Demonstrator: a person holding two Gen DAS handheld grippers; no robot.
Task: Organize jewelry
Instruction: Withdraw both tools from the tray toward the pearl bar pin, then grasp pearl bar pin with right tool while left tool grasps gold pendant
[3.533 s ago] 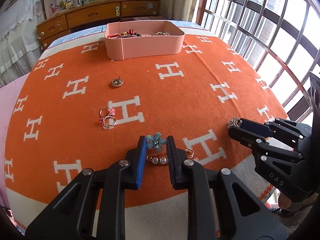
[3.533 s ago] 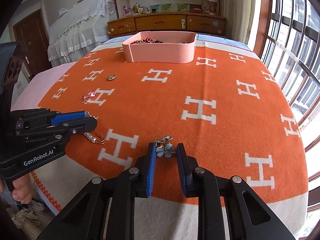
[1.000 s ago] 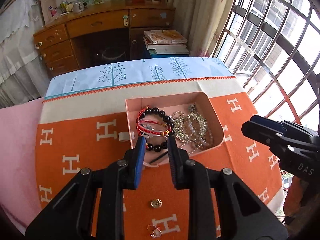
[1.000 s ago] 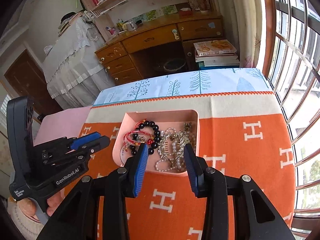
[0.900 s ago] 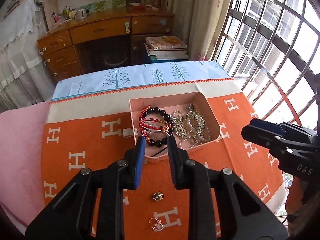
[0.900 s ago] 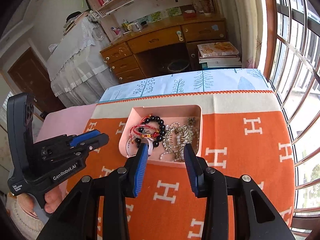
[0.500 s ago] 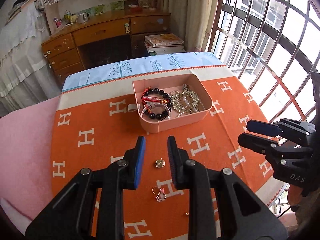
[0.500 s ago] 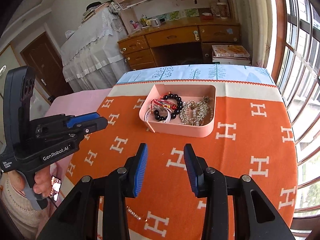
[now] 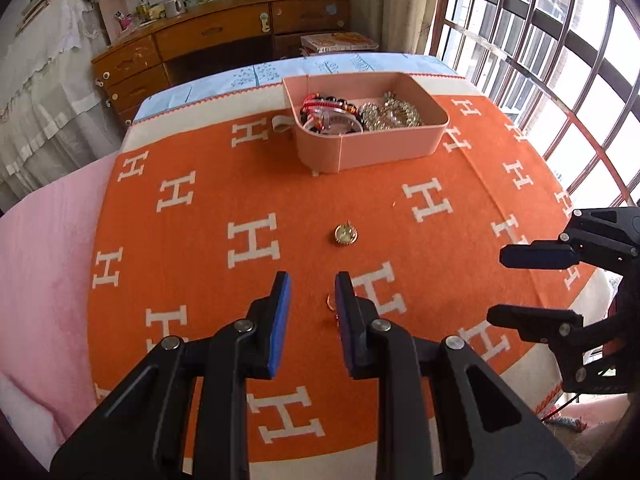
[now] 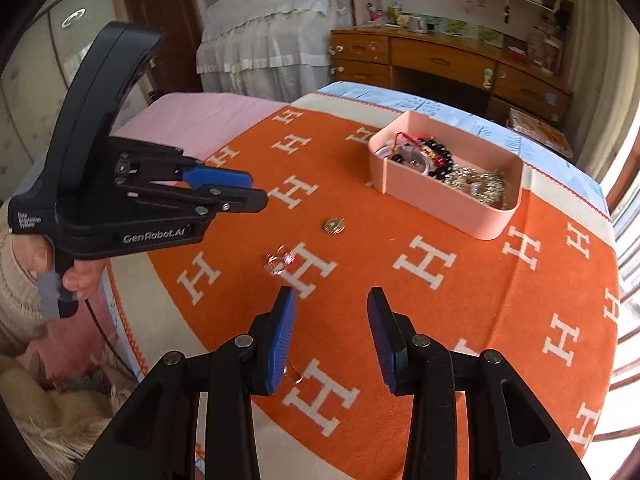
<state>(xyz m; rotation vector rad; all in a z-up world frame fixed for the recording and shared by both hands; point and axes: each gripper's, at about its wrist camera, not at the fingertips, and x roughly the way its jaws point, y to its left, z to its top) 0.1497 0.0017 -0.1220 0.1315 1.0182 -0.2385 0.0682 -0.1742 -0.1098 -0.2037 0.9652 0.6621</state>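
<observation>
Two handheld grippers hover over a tabletop covered by an orange blanket (image 9: 192, 240) patterned with white H letters. The left gripper (image 9: 308, 292) points steeply down at the cloth, its blue-padded jaws a little apart with nothing between them; a small cluster of rings (image 10: 280, 262) with a pink stone lies on the blanket just beside its right finger, partly hidden behind that finger in the left wrist view. The right gripper (image 10: 332, 320) hangs nearer the window side, its jaws set wider apart and likewise empty. Between the grippers and the far end of the blanket, a round gold pendant (image 9: 346, 235) lies alone on the orange cloth, well apart from the rings. Beyond it stands a pink box (image 9: 380, 148) holding the jewelry already gathered: beaded and red bracelets (image 9: 328, 110) in its left part, gold and pearl chains (image 9: 394, 114) in its right. A person's hand (image 10: 60, 268) grips the handle of the left gripper at the blanket's edge. A wooden desk (image 9: 216, 40) with drawers stands against the wall behind.
</observation>
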